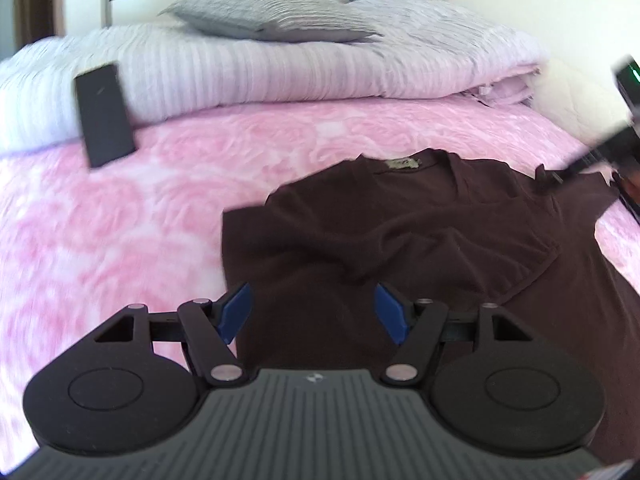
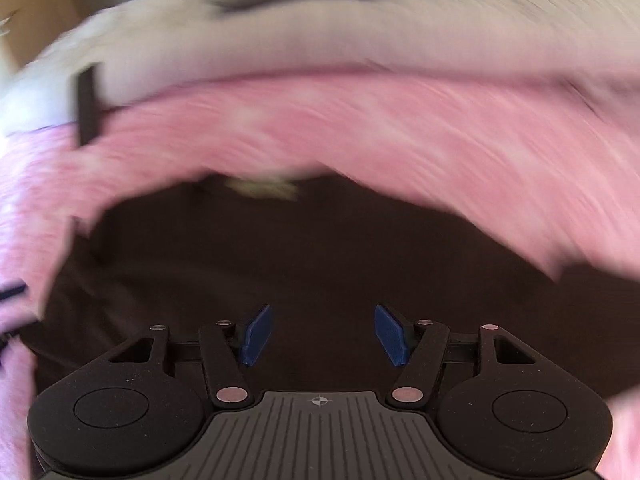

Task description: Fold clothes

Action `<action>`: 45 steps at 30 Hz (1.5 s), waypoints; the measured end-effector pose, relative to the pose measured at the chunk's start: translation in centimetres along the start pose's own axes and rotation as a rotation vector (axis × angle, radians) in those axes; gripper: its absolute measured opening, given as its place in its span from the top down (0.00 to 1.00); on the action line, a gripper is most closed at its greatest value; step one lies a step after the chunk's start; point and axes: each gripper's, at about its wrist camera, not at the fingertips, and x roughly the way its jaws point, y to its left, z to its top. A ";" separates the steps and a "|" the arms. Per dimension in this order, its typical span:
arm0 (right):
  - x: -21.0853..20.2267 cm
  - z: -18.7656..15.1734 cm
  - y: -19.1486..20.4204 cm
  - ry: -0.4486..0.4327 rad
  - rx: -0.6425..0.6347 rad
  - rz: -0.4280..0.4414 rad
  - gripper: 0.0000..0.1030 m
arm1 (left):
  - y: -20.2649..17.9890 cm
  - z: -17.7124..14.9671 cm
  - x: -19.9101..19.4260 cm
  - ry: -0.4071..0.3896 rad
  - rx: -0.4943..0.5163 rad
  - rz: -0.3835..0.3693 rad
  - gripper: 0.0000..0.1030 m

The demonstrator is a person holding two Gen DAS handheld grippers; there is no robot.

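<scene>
Bedding takes up most of both views: a pink rose-patterned blanket (image 1: 132,216) covers the bed, and beyond it sits a folded pale ribbed quilt (image 1: 248,68) with a grey pillow (image 1: 272,16) on top. The dark maroon shirt (image 1: 392,232) is the landmark. It lies on the pink blanket, neck end toward the quilt, a pale label (image 1: 403,164) showing inside the collar. One side panel is already turned in over the middle, leaving a slanting edge and soft ridges across the chest; the cloth looks thin, limp and quick to bunch. A black phone-like slab (image 1: 105,114) leans against the quilt, well apart from the shirt on its far left side. The left gripper (image 1: 314,312) hangs over the shirt's near end with its blue pads standing wide and nothing between them. The right gripper (image 2: 322,334) is likewise well open and empty above the dark cloth, though its view is heavily smeared, so the exact spot it covers on the shirt cannot be told. Likely trouble from here: a pinch taken in haste could catch only the top layer, or the plush blanket along with it, and drag the turned panel askew; the ridges could also get pressed into the next fold if they are not smoothed first.
</scene>
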 end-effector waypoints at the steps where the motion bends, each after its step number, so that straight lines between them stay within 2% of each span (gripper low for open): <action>1: -0.3 -1.0 -1.5 -0.001 0.057 -0.015 0.40 | -0.2 0.6 0.5 -0.003 0.037 -0.012 0.38; 4: -0.9 -2.9 -5.0 -0.027 0.206 -0.011 0.40 | -0.8 2.6 2.0 -0.007 0.172 -0.069 0.38; 6: -1.0 -4.0 -5.8 -0.043 0.272 0.027 0.40 | -1.1 4.2 3.1 0.011 0.258 -0.121 0.38; 8: -0.8 -4.9 -5.8 -0.046 0.304 0.067 0.40 | -1.4 5.6 4.5 0.052 0.326 -0.174 0.38; 10: -0.3 -5.6 -5.7 -0.043 0.352 0.095 0.40 | -1.7 6.8 6.2 0.127 0.370 -0.231 0.38; 13: 1.1 -7.1 -5.7 -0.054 0.470 0.109 0.40 | -2.2 7.7 9.2 0.241 0.370 -0.310 0.38; 16: 0.9 -8.3 -5.4 -0.128 0.569 0.103 0.40 | -2.7 7.7 11.6 0.315 0.350 -0.336 0.45; 17: 0.8 -8.5 -5.3 -0.155 0.595 0.109 0.48 | -2.9 7.7 12.2 0.332 0.341 -0.340 0.49; 19: 0.7 -8.7 -5.1 -0.187 0.632 0.102 0.56 | -3.0 7.7 13.1 0.356 0.312 -0.354 0.57; 21: 0.9 -9.0 -5.2 -0.198 0.667 0.082 0.64 | -3.2 7.8 13.5 0.373 0.277 -0.382 0.72; 22: 1.1 -9.2 -5.3 -0.202 0.685 0.071 0.80 | -3.3 7.8 13.7 0.382 0.268 -0.392 0.78; 23: 1.3 -9.2 -5.4 -0.203 0.703 0.066 0.86 | -3.7 7.8 13.7 0.382 0.283 -0.390 0.90; 24: 1.5 -9.2 -5.5 -0.202 0.721 0.065 0.88 | -4.0 7.8 13.7 0.371 0.302 -0.385 0.94; 27: 0.8 -7.5 -5.5 -0.219 0.677 0.059 0.92 | -5.0 8.7 11.7 0.279 0.340 -0.360 0.95; 29: -1.9 -6.3 -5.7 -0.294 0.598 0.040 0.92 | -5.7 9.5 9.7 0.170 0.327 -0.354 0.95; 31: -4.7 -5.6 -6.1 -0.377 0.516 -0.001 0.92 | -6.5 9.9 8.5 0.086 0.299 -0.340 0.89; 33: -5.6 -5.4 -6.6 -0.398 0.452 -0.044 0.92 | -7.5 9.1 9.2 0.107 0.274 -0.319 0.75; 34: -5.3 -5.5 -7.0 -0.387 0.432 -0.071 0.92 | -7.9 8.5 9.6 0.131 0.274 -0.306 0.73; 36: -3.3 -6.3 -8.2 -0.312 0.434 -0.111 0.92 | -8.3 7.2 9.5 0.156 0.268 -0.284 0.72; 39: -1.3 -7.0 -9.3 -0.234 0.442 -0.144 0.91 | -6.2 5.9 6.7 0.112 0.209 -0.219 0.68; 42: -1.2 -6.8 -8.5 -0.220 0.397 -0.191 0.91 | -2.4 5.1 4.3 0.102 0.107 -0.090 0.61; 44: -1.4 -6.7 -6.9 -0.209 0.351 -0.265 0.76 | 0.4 4.6 4.2 0.146 0.020 -0.029 0.61; 45: -1.6 -6.7 -5.9 -0.210 0.332 -0.292 0.72 | 1.4 4.4 4.4 0.157 -0.020 -0.026 0.61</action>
